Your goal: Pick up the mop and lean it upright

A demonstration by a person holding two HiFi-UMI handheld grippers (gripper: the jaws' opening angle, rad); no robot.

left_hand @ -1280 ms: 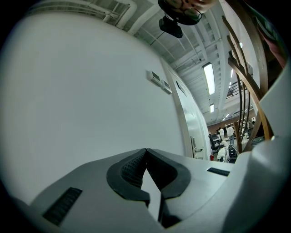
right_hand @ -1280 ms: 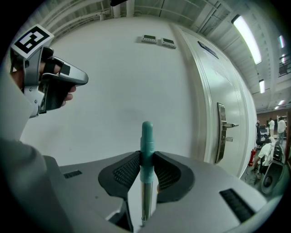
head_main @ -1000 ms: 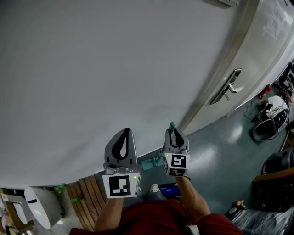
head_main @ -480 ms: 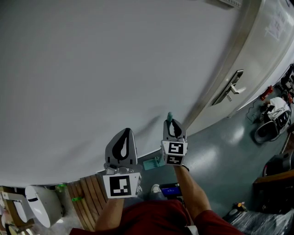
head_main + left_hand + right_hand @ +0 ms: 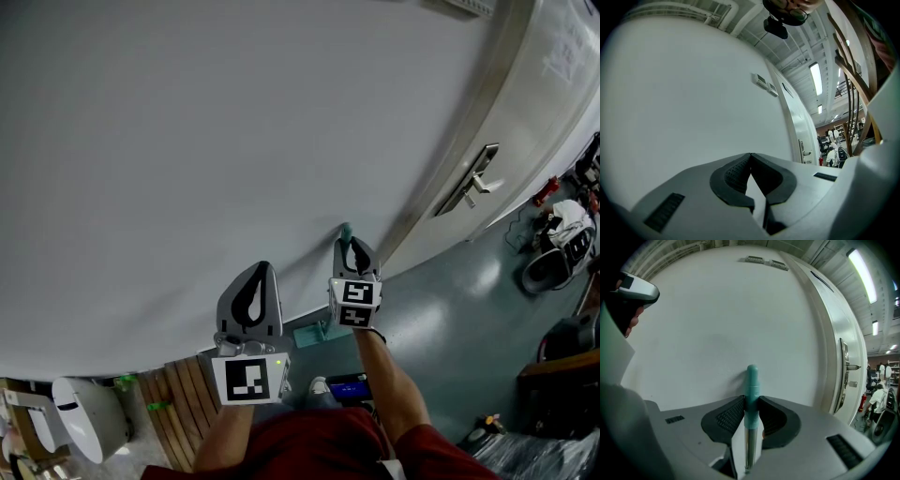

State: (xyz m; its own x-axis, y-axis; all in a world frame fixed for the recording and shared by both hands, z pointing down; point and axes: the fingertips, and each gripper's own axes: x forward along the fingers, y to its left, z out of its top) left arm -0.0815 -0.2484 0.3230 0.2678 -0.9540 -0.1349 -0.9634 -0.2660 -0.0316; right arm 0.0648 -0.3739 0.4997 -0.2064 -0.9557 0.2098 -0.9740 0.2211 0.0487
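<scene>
Mop handle — clamped in right gripper, tip near wall | left gripper — jaws together, empty

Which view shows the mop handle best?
The right gripper view: the handle, teal end and metal shaft, is close up, clamped in the right gripper. The head view shows only its teal tip; the left gripper view shows none.

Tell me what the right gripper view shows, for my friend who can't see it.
The right gripper is shut on a mop handle, its teal tip sticking up between the jaws in front of a plain white wall. A white door with a metal lever handle is off to the right.
</scene>
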